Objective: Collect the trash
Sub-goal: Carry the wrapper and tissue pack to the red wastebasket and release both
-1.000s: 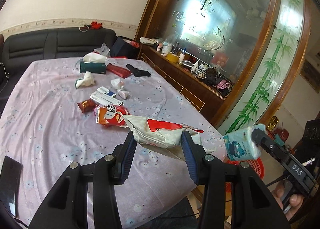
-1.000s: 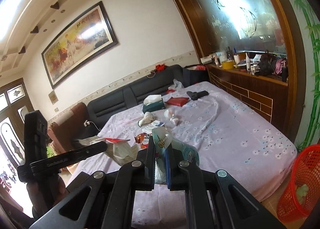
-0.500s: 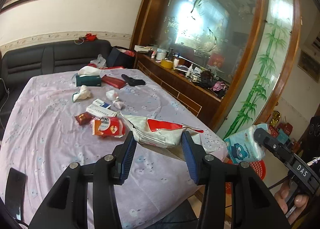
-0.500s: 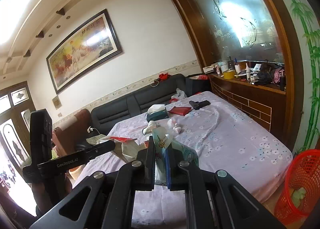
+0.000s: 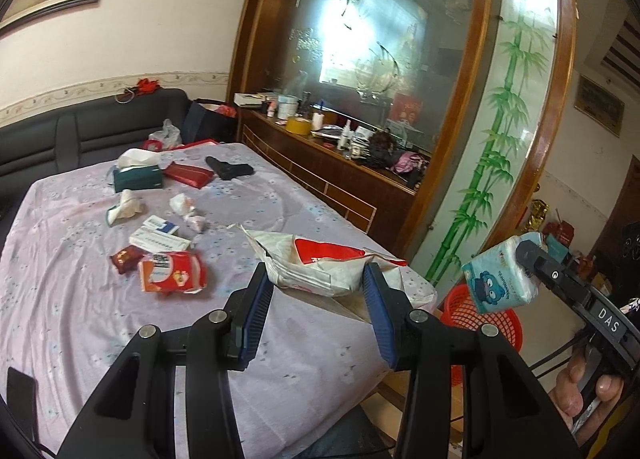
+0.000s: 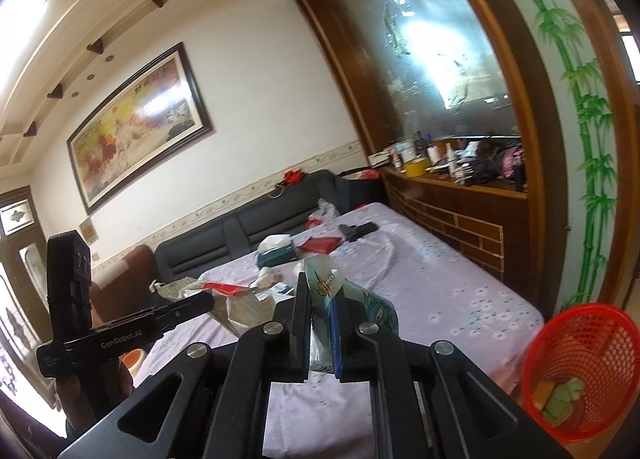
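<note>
My left gripper (image 5: 318, 279) is shut on a crumpled white and red wrapper (image 5: 316, 263), held above the near corner of the lilac-clothed table (image 5: 60, 291). Over the table edge my right gripper (image 6: 320, 295) is shut on a light-blue tissue pack with a cartoon bear (image 6: 352, 299); that tissue pack (image 5: 500, 275) also shows at the right of the left wrist view. A red mesh basket (image 6: 576, 363) stands on the floor to the right of the table with some scraps in it. The same basket (image 5: 484, 319) sits partly behind the tissue pack.
More litter lies on the cloth: an orange packet (image 5: 172, 273), a small red wrapper (image 5: 126, 257), a white box (image 5: 160, 237), crumpled tissues (image 5: 184, 205). A green tissue box (image 5: 138, 177), red pouch (image 5: 188, 175) and black object (image 5: 230, 169) lie farther back. A wooden sideboard (image 5: 332, 175) runs along the right.
Both grippers have drawn back from the table and risen a little, each keeping its hold. The basket shows more fully at the right.
</note>
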Demonstrator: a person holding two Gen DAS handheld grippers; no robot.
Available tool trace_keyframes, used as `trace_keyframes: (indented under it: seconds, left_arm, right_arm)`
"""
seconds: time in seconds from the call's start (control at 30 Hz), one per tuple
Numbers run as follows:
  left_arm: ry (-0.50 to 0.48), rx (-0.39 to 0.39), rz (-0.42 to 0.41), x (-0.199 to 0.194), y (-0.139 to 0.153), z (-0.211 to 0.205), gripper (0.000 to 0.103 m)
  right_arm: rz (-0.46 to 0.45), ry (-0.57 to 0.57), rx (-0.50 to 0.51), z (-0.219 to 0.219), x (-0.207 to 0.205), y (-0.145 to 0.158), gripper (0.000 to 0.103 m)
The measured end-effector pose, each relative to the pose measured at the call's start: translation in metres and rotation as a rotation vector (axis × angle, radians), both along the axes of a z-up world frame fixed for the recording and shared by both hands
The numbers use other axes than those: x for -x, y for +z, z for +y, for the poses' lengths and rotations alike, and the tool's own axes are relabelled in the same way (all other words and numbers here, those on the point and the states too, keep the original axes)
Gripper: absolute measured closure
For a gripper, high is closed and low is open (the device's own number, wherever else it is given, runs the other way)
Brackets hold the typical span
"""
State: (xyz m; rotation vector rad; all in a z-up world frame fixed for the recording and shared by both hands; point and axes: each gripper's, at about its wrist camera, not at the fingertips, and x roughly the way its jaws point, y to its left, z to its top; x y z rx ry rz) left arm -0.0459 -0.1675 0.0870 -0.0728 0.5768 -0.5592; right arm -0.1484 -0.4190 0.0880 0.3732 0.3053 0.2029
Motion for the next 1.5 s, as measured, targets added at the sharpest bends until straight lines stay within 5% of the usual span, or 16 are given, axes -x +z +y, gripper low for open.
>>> trace_keyframes:
  seconds: [0.53, 0.77, 1.5]
  left_arm:
    - [-0.293, -0.008, 0.018, -0.003, -0.001, -0.106, 0.058]
    - [-0.491, -0.034, 0.125, -0.01, -0.028, -0.182, 0.058]
    - [-0.702, -0.251, 0.206, 0.005, -0.112, -0.319, 0.057]
  right_arm:
    - [-0.006, -0.256, -0.054, -0.08, 0.038, -0.009, 0.095]
    - [0.004, -0.375, -0.095, -0.123, 0.057, -0.019, 0.095]
    - [0.128, -0.505, -0.222, -0.201, 0.071, -0.074, 0.095]
